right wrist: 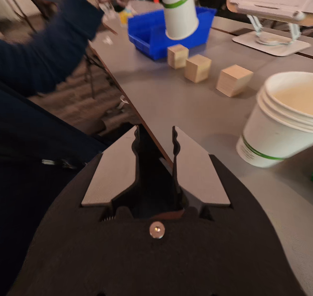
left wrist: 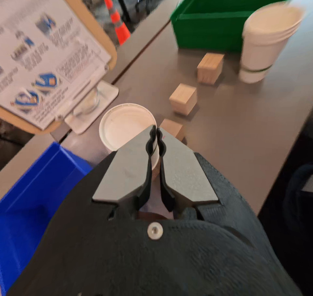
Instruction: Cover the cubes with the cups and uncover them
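3 wooden cubes (right wrist: 198, 67) stand uncovered in a row on the table (right wrist: 169, 105), spaced so 1 cup fits over each. The left claw (left wrist: 156, 132) is clamped on the rim of a white cup (left wrist: 125, 125), carried mouth-down above the nearest cube (left wrist: 174, 130), seemingly to cover it. At right of frame, a stack of cups (right wrist: 277, 118) waits upright. The right claw (right wrist: 155, 135) hangs apart and empty over the table edge, lower centre.

black hand-held gripper (right wrist: 155, 130), grey fingers (right wrist: 116, 169)
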Demonstrator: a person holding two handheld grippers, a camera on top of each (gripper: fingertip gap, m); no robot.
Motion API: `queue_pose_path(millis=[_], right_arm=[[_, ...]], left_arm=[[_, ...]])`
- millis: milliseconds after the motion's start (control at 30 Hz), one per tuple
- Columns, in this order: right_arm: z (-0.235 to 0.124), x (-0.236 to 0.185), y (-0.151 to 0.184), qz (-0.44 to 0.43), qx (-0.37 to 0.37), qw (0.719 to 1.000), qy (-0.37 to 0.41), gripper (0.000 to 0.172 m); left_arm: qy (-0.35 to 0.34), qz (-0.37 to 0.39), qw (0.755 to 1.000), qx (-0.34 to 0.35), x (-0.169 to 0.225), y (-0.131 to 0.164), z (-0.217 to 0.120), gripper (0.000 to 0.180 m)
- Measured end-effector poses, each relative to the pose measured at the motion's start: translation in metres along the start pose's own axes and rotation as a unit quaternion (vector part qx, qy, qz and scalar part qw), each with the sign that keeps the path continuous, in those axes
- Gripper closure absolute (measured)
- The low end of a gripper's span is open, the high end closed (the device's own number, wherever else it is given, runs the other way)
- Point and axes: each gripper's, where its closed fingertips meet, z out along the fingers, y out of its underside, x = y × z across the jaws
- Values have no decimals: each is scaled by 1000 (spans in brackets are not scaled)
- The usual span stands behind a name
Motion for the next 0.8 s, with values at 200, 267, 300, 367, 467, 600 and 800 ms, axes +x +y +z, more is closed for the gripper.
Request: queue_pose_path(millis=[200, 267, 300, 367, 467, 600, 800], right_arm=[[40, -23, -46, 80, 100, 987, -97, 112], [57, -9, -56, 103, 112, 987, -60, 103], [63, -6, -60, 117, 117, 985, -58, 101], [70, -12, -72, 141, 138, 976, -92, 100], [70, -24, -87, 167, 182, 955, -163, 114], [40, -30, -99, 203, 262, 902, -277, 172], [25, 0, -94, 135, 222, 953, -157, 172]], left_arm=[[129, 26, 965, 228, 110, -97, -54, 180], [156, 30, 953, 257, 142, -103, -58, 180], [169, 30, 949, 266, 156, -103, -59, 180], [209, 21, 936, 283, 183, -102, -59, 180], [254, 2, 923, 289, 207, -93, -54, 180], [263, -38, 919, 291, 197, -82, -47, 179], [255, 5, 948, 189, 200, -53, 7, 178]])
